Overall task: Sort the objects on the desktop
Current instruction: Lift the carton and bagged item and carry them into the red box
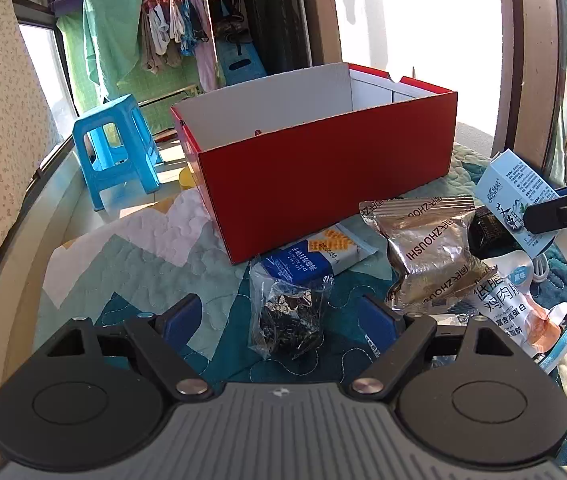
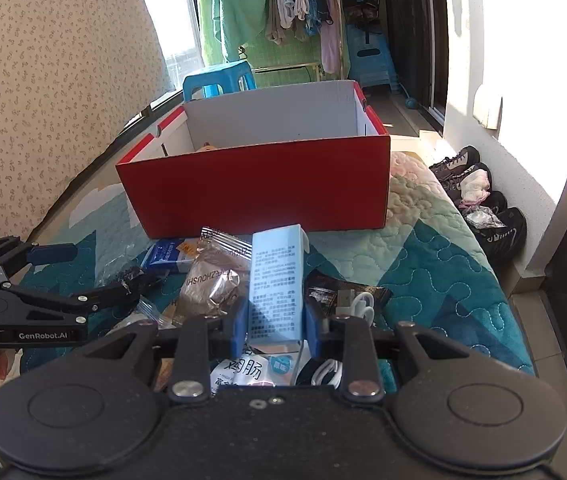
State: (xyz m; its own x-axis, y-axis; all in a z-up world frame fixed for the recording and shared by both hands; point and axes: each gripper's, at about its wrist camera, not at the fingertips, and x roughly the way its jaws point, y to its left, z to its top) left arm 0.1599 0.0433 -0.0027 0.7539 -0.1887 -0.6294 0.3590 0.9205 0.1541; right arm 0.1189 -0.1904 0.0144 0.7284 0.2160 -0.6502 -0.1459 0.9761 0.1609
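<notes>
Item: carton point(image 2: 275, 280), pale blue, upright, long axis vertical; lower centre of frame, pinched between the right gripper point(image 2: 276, 328) pads. Red box point(image 2: 255, 196) open-topped, directly beyond, upper centre. Left gripper point(image 1: 279, 316): jaws spread, empty; clear bag point(image 1: 287, 312) lies between them. Right hand nearer the box.

Harsh window glare, fisheye-warped edges.

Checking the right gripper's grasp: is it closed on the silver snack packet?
No, the right gripper is clamped on the light blue carton, beside the silver snack packet.
</notes>
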